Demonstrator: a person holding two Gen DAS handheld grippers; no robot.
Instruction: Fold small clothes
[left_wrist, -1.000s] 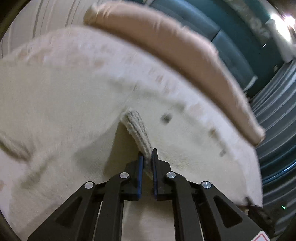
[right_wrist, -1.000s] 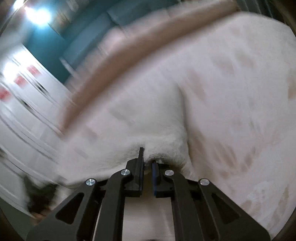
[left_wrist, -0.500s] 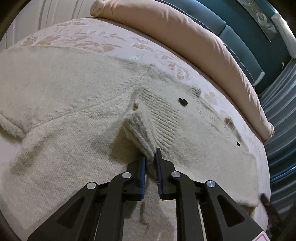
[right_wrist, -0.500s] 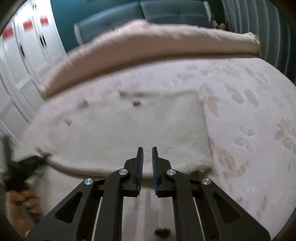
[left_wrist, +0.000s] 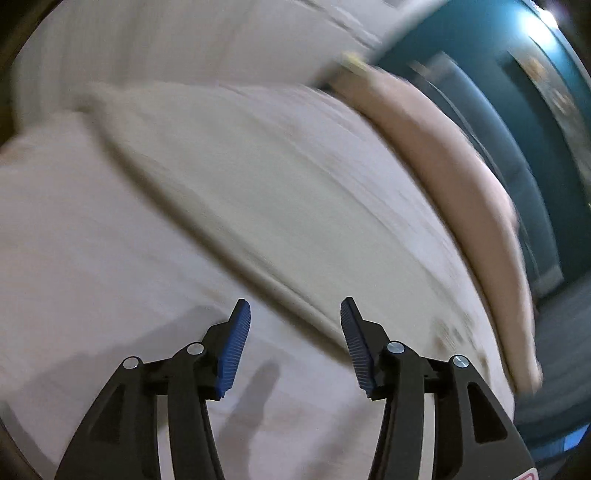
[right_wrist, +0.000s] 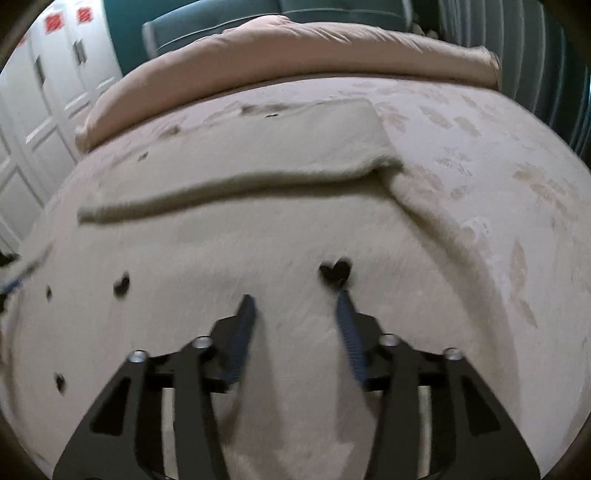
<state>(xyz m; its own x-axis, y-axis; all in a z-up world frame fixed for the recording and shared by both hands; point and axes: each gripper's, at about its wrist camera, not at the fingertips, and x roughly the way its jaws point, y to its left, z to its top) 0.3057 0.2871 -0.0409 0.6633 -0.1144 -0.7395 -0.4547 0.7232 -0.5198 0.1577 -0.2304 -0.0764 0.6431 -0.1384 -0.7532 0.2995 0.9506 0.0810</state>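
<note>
Bed (right_wrist: 498, 155) with patterned cover fills both views, tan pillow (right_wrist: 295, 48) along the far edge. Cream knit sweater (right_wrist: 258, 229) lies flat mid-bed, folded layer on its far half, black heart buttons (right_wrist: 334, 273) near side. Left gripper (left_wrist: 293, 334) and right gripper (right_wrist: 295, 314): jaws opening, about half spread, nothing gripped.

Cream knit sweater (right_wrist: 258, 229) — folded, flat on bed, small black hearts

Left claw (left_wrist: 295, 325) and right claw (right_wrist: 297, 314): black angular links; silver screws; blue ribbed pads.
</note>
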